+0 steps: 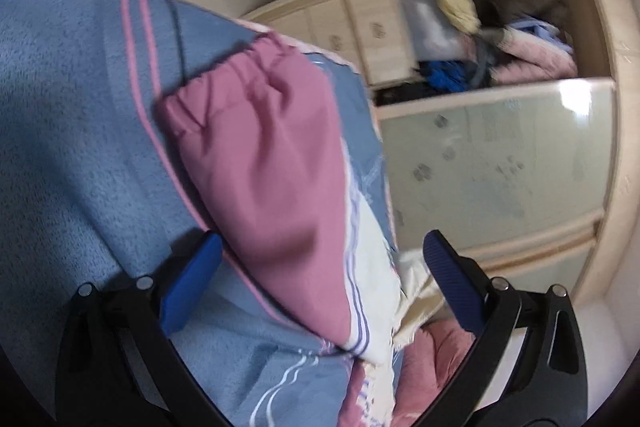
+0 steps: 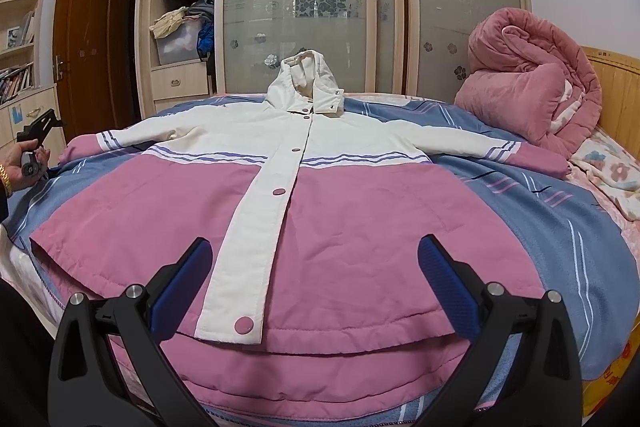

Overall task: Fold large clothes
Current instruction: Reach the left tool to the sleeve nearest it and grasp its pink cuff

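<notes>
both grippers, left (image 1: 320,267) & right (image 2: 316,267), spread wide over jacket (image 2: 320,219); open wardrobe (image 2: 180,39) stuffed w/ clothes

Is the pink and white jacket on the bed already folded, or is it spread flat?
Spread flat. The jacket lies front up on the bed, both sleeves stretched outward, hood at the top, buttoned; no fold shows.

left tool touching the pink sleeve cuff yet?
Cannot tell. In the left wrist view the open left tool frames the pink cuff, but blur hides any contact or gap.
</notes>
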`<state>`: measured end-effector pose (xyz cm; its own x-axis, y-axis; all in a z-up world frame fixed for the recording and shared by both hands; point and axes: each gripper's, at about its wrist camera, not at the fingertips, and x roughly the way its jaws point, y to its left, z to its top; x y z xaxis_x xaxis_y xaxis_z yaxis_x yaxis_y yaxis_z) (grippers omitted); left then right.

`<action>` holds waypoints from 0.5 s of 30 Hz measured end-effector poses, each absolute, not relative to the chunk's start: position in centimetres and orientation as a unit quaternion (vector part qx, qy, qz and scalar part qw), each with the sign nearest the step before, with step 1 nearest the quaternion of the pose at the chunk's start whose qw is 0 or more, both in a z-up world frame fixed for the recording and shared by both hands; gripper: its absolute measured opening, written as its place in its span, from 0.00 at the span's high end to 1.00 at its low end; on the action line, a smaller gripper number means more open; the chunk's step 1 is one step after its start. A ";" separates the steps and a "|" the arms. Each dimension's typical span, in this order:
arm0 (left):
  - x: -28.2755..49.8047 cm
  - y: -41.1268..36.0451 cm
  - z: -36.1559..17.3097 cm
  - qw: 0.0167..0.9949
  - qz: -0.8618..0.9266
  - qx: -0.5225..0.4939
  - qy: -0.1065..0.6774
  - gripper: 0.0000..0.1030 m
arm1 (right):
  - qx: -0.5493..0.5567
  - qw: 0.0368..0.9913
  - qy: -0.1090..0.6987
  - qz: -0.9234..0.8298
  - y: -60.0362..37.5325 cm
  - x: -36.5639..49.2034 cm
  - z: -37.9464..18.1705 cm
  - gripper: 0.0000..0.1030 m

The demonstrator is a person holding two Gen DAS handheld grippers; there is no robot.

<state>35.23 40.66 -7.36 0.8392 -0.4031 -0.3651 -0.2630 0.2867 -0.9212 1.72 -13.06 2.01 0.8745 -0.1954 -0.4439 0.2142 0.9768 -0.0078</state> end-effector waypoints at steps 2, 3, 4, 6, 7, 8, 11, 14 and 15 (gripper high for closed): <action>36.2 40.6 -7.5 0.743 -0.013 -0.595 0.306 0.02 | 0.024 0.968 0.227 -0.106 -13.2 1.8 2.0 0.01; 36.5 40.6 -7.5 0.742 0.001 -0.593 0.313 0.02 | 0.026 0.968 0.227 -0.106 -13.3 1.8 2.0 0.01; 36.9 40.5 -7.3 0.741 0.018 -0.590 0.319 0.02 | 0.027 0.968 0.227 -0.106 -13.4 1.9 1.9 0.01; 37.6 40.5 -7.3 0.743 0.030 -0.589 0.316 0.02 | 0.029 0.968 0.229 -0.104 -13.5 2.0 1.9 0.01; 37.9 40.5 -7.3 0.745 0.034 -0.589 0.311 0.02 | 0.029 0.967 0.230 -0.103 -13.5 2.0 1.8 0.01; 38.1 40.7 -7.2 0.745 0.035 -0.591 0.307 0.02 | 0.029 0.967 0.231 -0.102 -13.5 2.1 1.8 0.01; 38.0 40.9 -6.9 0.749 0.042 -0.598 0.281 0.23 | 0.026 0.967 0.234 -0.100 -13.4 2.1 1.7 0.01; 37.4 41.0 -7.1 0.757 0.074 -0.591 0.269 0.85 | 0.026 0.966 0.237 -0.101 -13.6 2.2 1.6 0.01; 37.2 41.1 -7.3 0.759 0.069 -0.594 0.258 0.86 | 0.028 0.966 0.238 -0.100 -13.7 2.2 1.7 0.01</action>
<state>37.22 41.08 -7.27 0.8574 -0.2011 -0.4737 -0.4114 0.2850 -0.8657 2.23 -13.66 1.65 0.8669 -0.1809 -0.4644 0.2072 0.9783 0.0057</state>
